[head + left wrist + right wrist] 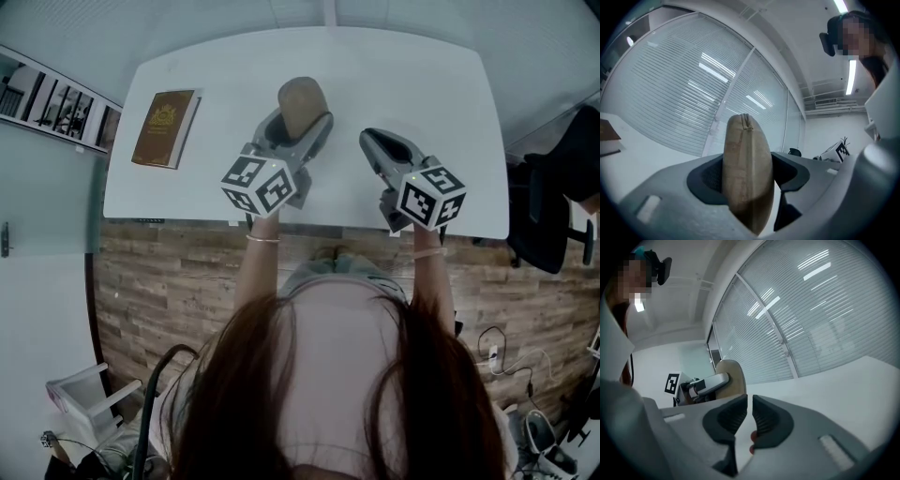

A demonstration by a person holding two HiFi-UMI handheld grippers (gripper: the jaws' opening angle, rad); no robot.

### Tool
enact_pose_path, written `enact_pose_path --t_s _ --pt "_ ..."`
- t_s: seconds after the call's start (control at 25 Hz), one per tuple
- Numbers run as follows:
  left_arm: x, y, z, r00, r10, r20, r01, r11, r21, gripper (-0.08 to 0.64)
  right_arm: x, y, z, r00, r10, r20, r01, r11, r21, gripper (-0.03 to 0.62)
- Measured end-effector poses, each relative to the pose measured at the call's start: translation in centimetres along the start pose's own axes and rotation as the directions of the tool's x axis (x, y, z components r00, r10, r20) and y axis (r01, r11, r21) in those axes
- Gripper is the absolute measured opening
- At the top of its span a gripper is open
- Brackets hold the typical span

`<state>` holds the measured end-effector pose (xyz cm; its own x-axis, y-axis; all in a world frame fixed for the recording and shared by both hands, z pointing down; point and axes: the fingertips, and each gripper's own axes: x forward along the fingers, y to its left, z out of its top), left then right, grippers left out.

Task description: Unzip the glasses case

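The left gripper (300, 117) and the right gripper (367, 137) are light grey moulded shells with dark ribbed pads (765, 420). Each carries a cube (429, 195) of black-and-white square markers, with a tiny green light near its twelve o'clock edge. A thin bracelet (262, 239) circles each wrist. Long dark reddish hair (234, 394) falls at seven and five o'clock over a pale top (328, 366).

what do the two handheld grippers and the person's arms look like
The left gripper and right gripper are both light grey plastic, each with two tapered jaws lined with dark ribbed pads. Each carries a white cube printed with black square markers. The arms show no sleeves, and there is a thin bracelet on each wrist. No cables show on the grippers.
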<state>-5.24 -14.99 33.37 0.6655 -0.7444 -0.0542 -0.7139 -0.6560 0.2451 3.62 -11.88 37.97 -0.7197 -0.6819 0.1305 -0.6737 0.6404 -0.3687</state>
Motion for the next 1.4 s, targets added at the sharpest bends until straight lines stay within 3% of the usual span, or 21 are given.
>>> enact_pose_path --t_s 0.56,1.0,1.4 --pt "0.3 -2.7 -0.1 0.997 0.061 -0.038 -0.055 0.99 0.129 0.284 -2.8 -1.2 1.4 0.998 -0.055 0.025 0.058 0.989 -0.14 0.035" --pt "1.4 -4.0 -0.4 0.996 0.081 -0.031 -0.075 0.982 0.175 0.285 -3.8 -2.1 2.2 0.997 -0.07 0.04 0.078 0.958 -0.276 0.002" --pt "1.3 -5.0 -0.9 0.993 0.112 -0.027 -0.105 0.976 0.192 0.285 -5.2 -3.4 2.5 0.989 -0.129 0.067 0.143 0.94 -0.311 0.002"
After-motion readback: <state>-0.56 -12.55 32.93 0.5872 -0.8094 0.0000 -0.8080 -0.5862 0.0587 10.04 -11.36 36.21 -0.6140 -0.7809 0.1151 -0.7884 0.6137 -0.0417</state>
